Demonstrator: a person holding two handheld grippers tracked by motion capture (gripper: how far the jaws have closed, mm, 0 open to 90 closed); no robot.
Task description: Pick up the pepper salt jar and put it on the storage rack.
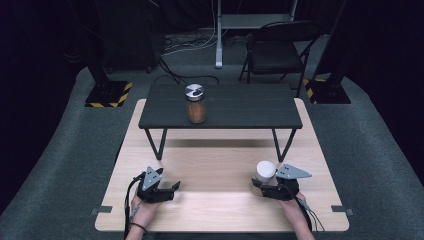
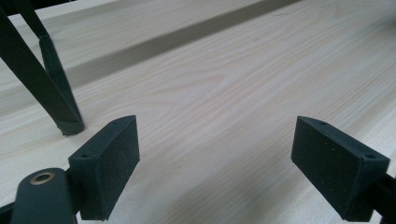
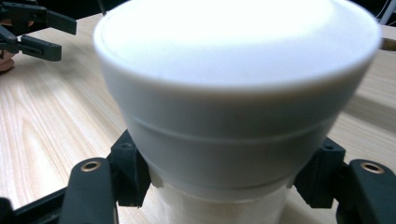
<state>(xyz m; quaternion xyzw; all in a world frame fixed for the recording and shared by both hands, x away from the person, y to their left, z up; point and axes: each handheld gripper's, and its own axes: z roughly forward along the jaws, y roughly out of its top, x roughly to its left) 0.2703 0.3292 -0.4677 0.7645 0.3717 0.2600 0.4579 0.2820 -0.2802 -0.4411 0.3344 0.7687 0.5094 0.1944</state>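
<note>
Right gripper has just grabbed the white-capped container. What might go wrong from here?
1. The right gripper pinches the white container just under its wide cap, so it might tilt or slip when lifted.
2. The small black table and the spice jar stand beyond it; a forward carry could clip either.
3. The left gripper rests open, giving no support.

We see a pale wooden table (image 1: 220, 165) with a smooth, matt, visibly grained top. The white jar (image 3: 233, 107) looks like smooth plastic with a soft sheen on its lid. The left gripper (image 2: 215, 163) has matt black pads with a finely speckled, rubbery face. The spice jar (image 1: 196, 104) looks like clear glass under a shiny metal lid.
</note>
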